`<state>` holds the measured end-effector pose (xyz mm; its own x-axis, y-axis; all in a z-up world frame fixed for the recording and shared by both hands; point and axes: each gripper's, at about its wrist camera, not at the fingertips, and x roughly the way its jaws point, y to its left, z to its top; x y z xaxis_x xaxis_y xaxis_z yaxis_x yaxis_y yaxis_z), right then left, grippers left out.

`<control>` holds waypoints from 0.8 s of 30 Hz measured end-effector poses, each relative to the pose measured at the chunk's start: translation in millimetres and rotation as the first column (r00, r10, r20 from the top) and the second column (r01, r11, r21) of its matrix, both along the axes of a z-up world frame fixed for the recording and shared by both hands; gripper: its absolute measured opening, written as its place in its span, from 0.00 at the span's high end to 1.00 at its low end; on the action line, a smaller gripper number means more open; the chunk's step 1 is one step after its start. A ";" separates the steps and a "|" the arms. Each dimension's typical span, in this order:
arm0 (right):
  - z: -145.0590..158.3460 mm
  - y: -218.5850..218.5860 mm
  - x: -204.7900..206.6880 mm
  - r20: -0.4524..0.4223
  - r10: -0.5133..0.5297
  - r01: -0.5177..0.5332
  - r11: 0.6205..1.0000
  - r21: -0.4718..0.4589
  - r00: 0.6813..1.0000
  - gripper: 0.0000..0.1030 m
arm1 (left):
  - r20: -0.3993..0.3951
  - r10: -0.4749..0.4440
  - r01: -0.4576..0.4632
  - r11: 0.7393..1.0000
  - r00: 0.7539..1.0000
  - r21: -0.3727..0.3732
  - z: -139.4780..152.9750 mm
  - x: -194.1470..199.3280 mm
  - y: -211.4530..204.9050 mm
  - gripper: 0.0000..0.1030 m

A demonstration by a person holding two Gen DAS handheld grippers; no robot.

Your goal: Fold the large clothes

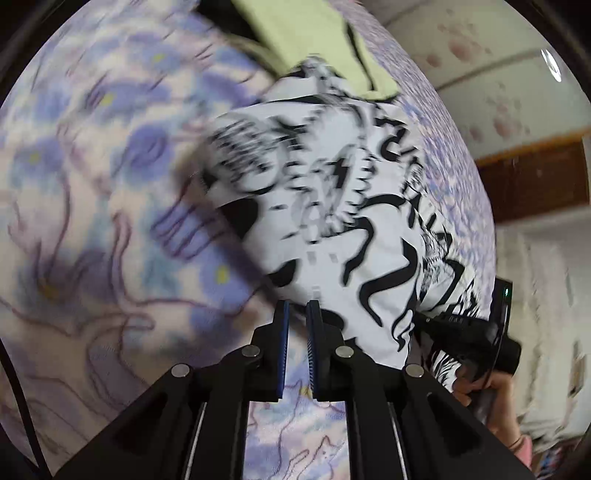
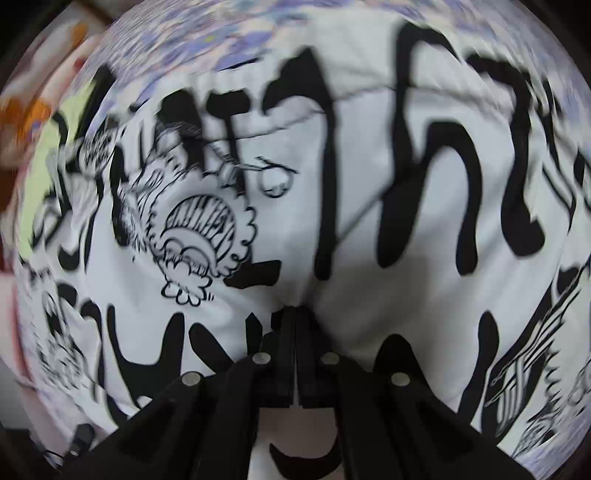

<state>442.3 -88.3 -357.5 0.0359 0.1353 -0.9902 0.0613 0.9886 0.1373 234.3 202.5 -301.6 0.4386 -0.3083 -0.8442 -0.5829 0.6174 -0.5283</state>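
— Where's the shirt (image 1: 332, 206)?
— On the bed (image 1: 92, 184), white with black print, bunched. In the left view its long axis runs from the near right up toward a yellow-green cloth (image 1: 295, 33).
— The tongs?
— Right tongs (image 2: 294, 314) are clenched on a pinch of the shirt. Left tongs (image 1: 297, 306) stand slightly parted with nothing between them, at the shirt's near edge.

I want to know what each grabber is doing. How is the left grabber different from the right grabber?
The left gripper has a small gap between its blue pads with nothing in it; the right gripper is shut on a pinch of the white shirt with black drawings. The left gripper sits over the purple flowery blanket beside the shirt; the right gripper is pressed into the shirt. Both are black, two-fingered and point downward.
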 end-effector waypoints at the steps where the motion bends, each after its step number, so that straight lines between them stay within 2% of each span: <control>1: 0.8 4.7 -0.8 0.009 0.020 -0.020 1.000 -0.018 1.000 1.00 | 0.001 0.023 -0.023 0.999 1.000 -0.029 -6.5 -5.0 5.1 0.85; 5: 1.6 11.9 -1.3 0.010 0.025 -0.025 0.999 -0.029 1.000 1.00 | 0.058 0.075 -0.065 0.987 0.996 -0.145 -24.5 -10.1 19.1 0.78; 7: 2.2 13.1 -1.0 0.009 0.014 -0.014 1.000 -0.020 1.000 1.00 | 0.103 0.077 -0.055 0.979 0.992 -0.196 -30.8 -5.3 25.4 0.68; 9: 3.4 10.2 1.1 0.011 -0.002 0.002 1.000 -0.009 1.000 1.00 | 0.121 0.064 -0.040 0.981 0.991 -0.190 -37.7 5.6 30.8 0.58; 12: 5.4 0.0 2.2 0.016 -0.010 0.010 1.000 -0.004 1.000 1.00 | 0.113 0.049 -0.028 0.984 0.992 -0.178 -47.5 25.9 40.7 0.55; 15: 7.0 -13.0 -1.7 0.024 -0.034 0.034 0.999 0.011 0.999 1.00 | 0.138 0.049 -0.016 0.972 0.989 -0.234 -58.8 40.9 52.5 0.47; 20: 9.4 -30.0 -7.8 0.034 -0.071 0.070 0.997 0.032 0.997 1.00 | 0.161 0.082 -0.021 0.937 0.984 -0.348 -78.9 61.3 69.9 0.46; 24: 9.7 -38.0 -11.2 0.035 -0.065 0.065 0.998 0.016 0.997 1.00 | 0.160 0.108 -0.039 0.922 0.981 -0.386 -83.2 76.0 75.8 0.46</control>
<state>431.1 -126.3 -347.8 0.0800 0.1463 -0.9860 0.1202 0.9805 0.1553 310.3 278.3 -384.8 0.6020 -0.5510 -0.5779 -0.4959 0.3093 -0.8115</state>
